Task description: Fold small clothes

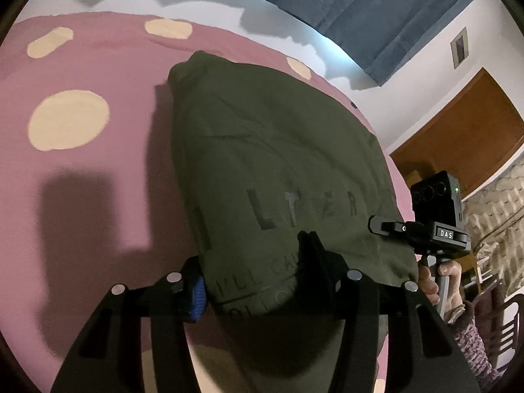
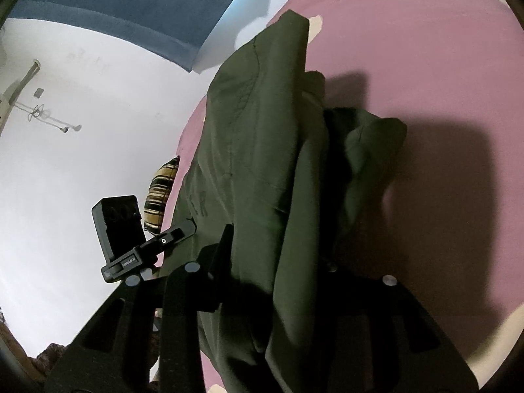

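Observation:
A dark olive t-shirt (image 1: 278, 150) with faint printed letters is lifted off the pink bedsheet (image 1: 82, 180), held up along its near edge. My left gripper (image 1: 255, 271) is shut on that edge, with cloth bunched between the blue-padded finger (image 1: 196, 294) and the other one. The right gripper body (image 1: 422, 229), held by a hand (image 1: 429, 281), reaches the shirt's right corner. In the right wrist view the t-shirt (image 2: 262, 150) hangs in folds over my right gripper (image 2: 278, 255), shut on the cloth. Its right finger is hidden under the fabric.
The pink sheet (image 2: 425, 49) has cream spots (image 1: 68, 119). A blue padded headboard (image 1: 376, 6) and a white wall stand behind the bed. A wooden door (image 1: 468, 131) is at the right. A striped cushion (image 2: 162, 193) lies at the bed's edge near the left gripper body (image 2: 131, 239).

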Demonstrator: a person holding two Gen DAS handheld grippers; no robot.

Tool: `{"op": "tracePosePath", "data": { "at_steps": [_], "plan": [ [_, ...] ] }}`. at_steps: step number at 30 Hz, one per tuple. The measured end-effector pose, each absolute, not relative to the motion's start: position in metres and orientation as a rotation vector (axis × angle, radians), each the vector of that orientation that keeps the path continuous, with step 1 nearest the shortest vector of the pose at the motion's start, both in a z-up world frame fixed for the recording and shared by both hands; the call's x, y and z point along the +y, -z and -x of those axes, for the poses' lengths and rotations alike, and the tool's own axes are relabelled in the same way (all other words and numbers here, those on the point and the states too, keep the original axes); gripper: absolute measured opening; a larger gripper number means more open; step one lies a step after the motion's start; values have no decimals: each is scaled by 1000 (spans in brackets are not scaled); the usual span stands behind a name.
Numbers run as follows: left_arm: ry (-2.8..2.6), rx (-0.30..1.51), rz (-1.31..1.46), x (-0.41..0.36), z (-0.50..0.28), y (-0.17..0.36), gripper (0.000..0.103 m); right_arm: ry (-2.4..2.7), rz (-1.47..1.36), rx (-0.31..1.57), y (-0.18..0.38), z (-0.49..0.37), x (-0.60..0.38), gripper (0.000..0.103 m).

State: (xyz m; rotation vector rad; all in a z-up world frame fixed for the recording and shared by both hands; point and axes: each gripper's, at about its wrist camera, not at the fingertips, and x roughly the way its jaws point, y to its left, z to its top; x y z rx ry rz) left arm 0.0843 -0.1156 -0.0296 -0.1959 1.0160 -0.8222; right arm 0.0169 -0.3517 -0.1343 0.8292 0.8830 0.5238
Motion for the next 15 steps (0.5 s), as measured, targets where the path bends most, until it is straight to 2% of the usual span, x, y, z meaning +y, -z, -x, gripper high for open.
{"op": "tracePosePath", "data": {
  "at_steps": [15],
  "plan": [
    [692, 1004, 220, -50, -138, 21, 53, -588, -831, 908, 139, -92, -309, 32]
  ]
}}
